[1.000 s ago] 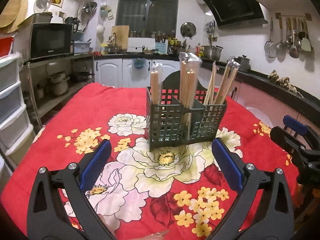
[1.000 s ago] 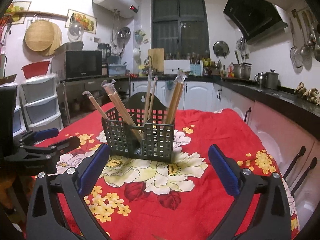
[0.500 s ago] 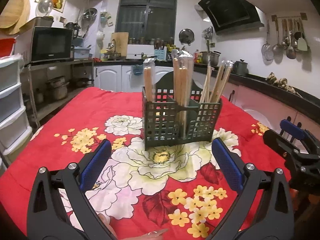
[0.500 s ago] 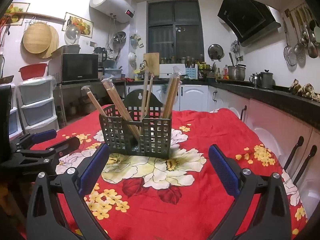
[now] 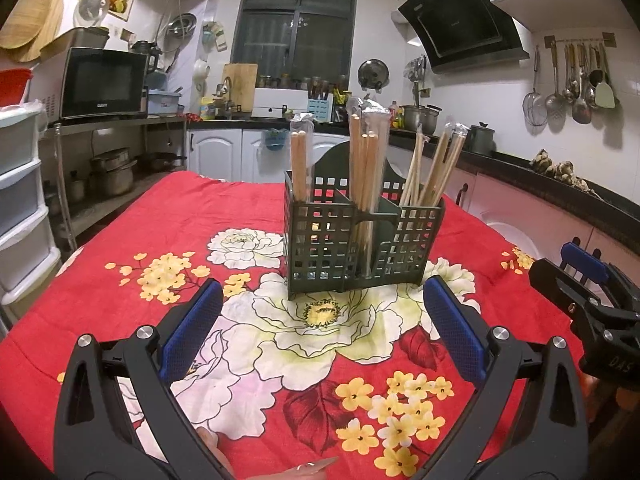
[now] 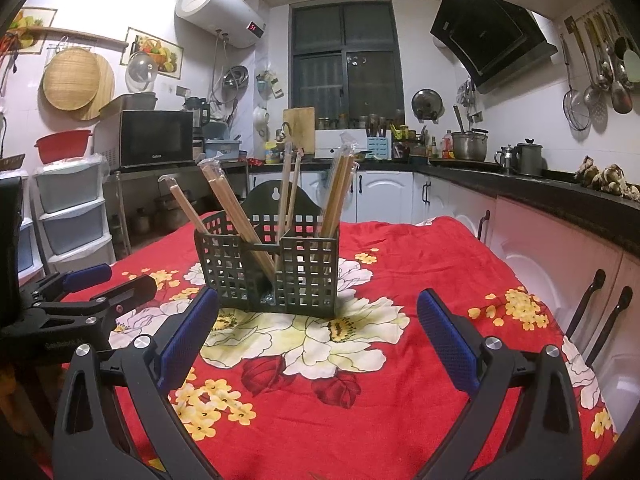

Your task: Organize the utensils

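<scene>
Left tongs (image 5: pixel 322 322) and right tongs (image 6: pixel 318 326) gape wide, empty; the chopstick caddy (image 5: pixel 362 246) stands ahead between both.

The utensil caddy (image 5: pixel 362 246) stands mid-counter (image 5: pixel 160 220), chopstick bundles (image 5: pixel 367 168) upright in its compartments, both tools nearer the camera.

You can't see the bottoms of the chopstick bundles (image 5: pixel 365 168) because the lattice walls of the utensil caddy (image 5: pixel 360 240) mostly hide them, and from the right wrist view the caddy floor is just a dark blur. The right gripper (image 5: pixel 588 280) runs off the right edge of the left wrist view, so its fingertips are only partly visible. Your hand (image 5: pixel 256 470) gets chopped by the bottom edge too.
</scene>
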`<state>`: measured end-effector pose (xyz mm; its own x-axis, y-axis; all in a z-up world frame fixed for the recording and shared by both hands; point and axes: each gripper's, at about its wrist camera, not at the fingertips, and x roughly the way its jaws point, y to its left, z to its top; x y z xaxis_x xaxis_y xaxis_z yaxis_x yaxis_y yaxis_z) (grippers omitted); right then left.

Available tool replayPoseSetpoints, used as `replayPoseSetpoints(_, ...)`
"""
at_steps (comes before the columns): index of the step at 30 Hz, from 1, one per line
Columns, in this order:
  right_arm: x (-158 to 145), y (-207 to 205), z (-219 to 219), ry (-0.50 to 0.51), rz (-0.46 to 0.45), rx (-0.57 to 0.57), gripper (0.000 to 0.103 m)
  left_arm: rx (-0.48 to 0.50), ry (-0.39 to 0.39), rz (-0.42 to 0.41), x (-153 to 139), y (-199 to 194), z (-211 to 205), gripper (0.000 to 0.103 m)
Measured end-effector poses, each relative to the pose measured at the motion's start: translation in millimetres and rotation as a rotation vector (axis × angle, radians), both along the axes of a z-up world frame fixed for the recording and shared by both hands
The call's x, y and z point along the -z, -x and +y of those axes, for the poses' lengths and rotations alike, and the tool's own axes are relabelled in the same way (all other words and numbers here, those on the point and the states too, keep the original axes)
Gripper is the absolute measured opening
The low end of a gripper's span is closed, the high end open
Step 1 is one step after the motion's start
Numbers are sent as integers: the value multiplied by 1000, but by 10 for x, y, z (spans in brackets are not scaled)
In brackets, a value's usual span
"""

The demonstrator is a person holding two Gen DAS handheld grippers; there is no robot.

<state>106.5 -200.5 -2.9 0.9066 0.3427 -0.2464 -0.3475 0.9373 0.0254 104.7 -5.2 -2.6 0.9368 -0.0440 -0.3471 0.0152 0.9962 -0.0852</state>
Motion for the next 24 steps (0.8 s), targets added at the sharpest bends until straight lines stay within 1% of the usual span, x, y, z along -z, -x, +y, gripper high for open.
replayPoseSetpoints(24, 8, 3, -10, -2, -1, 1, 97, -1, 1, -22, -33, 1, -30, 93)
